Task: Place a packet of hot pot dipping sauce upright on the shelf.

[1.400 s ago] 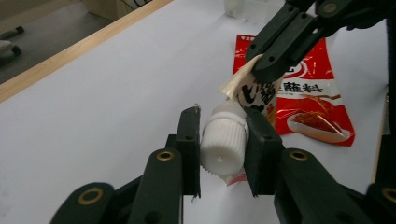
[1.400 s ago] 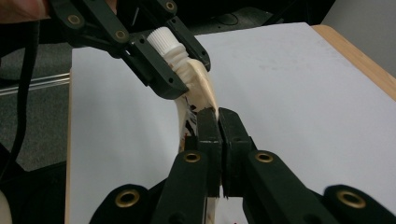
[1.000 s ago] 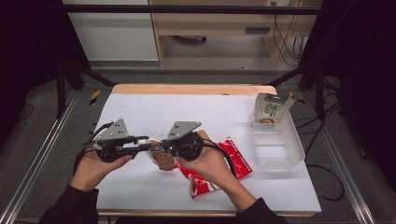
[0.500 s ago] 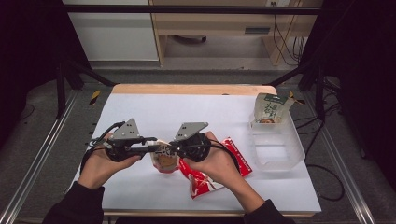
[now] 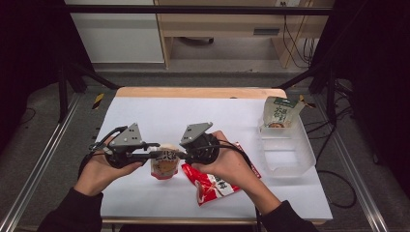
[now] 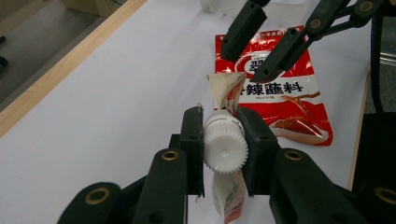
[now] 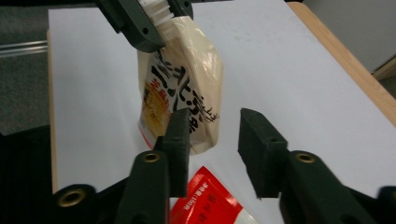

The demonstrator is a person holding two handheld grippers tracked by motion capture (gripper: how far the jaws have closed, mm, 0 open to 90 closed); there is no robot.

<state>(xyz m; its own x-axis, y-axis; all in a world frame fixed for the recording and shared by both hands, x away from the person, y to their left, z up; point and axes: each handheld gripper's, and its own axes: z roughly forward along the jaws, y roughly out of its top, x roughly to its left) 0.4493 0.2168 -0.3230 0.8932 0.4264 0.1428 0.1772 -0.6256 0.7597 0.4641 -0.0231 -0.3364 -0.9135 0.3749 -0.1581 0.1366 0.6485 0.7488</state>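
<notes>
Pouches: three; tub: one.

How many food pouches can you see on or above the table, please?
3: a spouted pouch held by the left gripper, a red pouch lying flat beside it, and a green-topped pouch standing in the clear tray.

Cream spout pouch, black lettering, orange print, white ribbed cap; red sachet, white lettering, under black jaws.
</notes>
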